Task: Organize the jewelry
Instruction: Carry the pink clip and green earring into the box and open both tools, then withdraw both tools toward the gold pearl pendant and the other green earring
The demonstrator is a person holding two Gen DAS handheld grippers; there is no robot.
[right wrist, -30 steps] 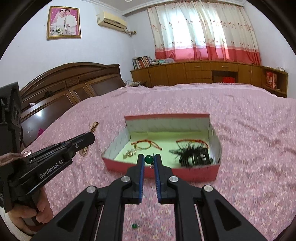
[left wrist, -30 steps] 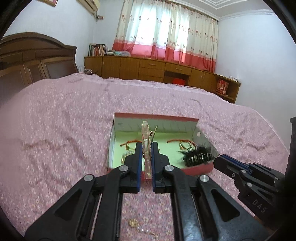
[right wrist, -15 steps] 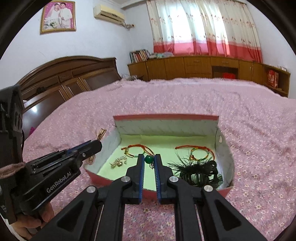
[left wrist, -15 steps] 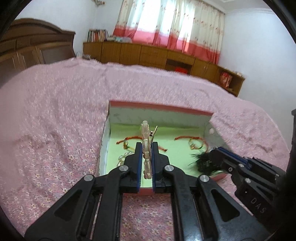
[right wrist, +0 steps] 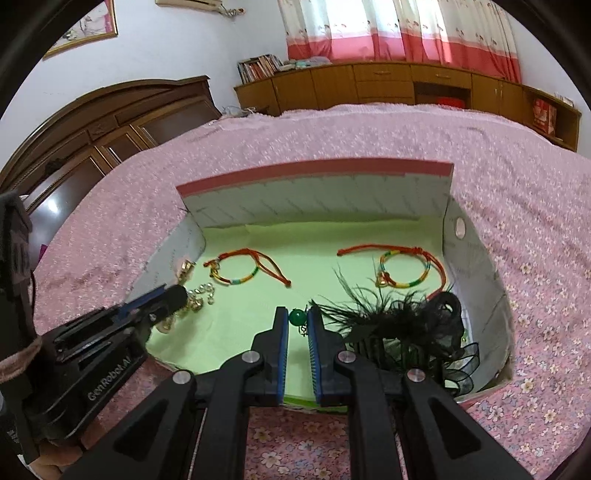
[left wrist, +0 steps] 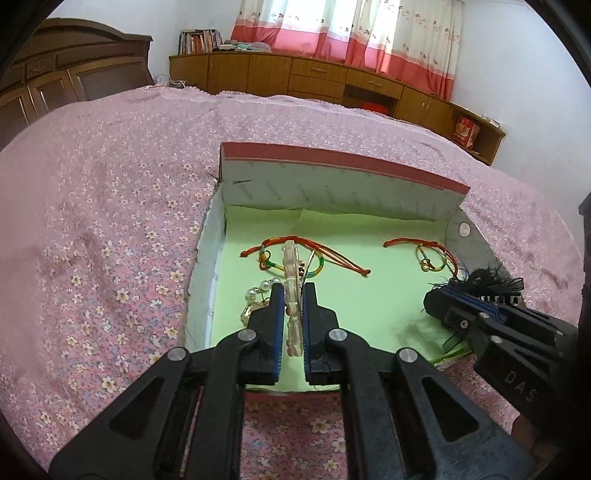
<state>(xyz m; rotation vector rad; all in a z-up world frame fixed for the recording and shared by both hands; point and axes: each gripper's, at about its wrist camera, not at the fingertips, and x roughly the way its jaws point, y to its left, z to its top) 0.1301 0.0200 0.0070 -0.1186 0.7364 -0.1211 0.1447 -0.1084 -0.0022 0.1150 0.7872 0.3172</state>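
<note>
Your left gripper [left wrist: 293, 295] is clamped on a pale, translucent hair clip [left wrist: 291, 269], held edge-up over the near left part of the box [left wrist: 332, 162]. Your right gripper [right wrist: 297, 317] pinches a round green bead [right wrist: 297, 316] above the middle of the box floor.

The box is a shallow cardboard tray with pink outer walls, grey printed inner walls and a light green paper lining, sitting on the bed [left wrist: 110, 184], whose cover is pink with small flowers. Directly beyond the hair clip lies a red cord bracelet [left wrist: 295, 254] with a multicoloured woven loop; a second cord bracelet [right wrist: 402, 269] of the same kind lies toward the far right. Just left of your left gripper sit pearl-and-gold earrings [left wrist: 258, 295], small and shiny. A black feathery hair comb [right wrist: 402, 325] fills the near right corner, its wispy strands just beside your right gripper's right finger. Wooden cabinets [left wrist: 332, 77] and red-and-white curtains [left wrist: 351, 29] line the far wall.
</note>
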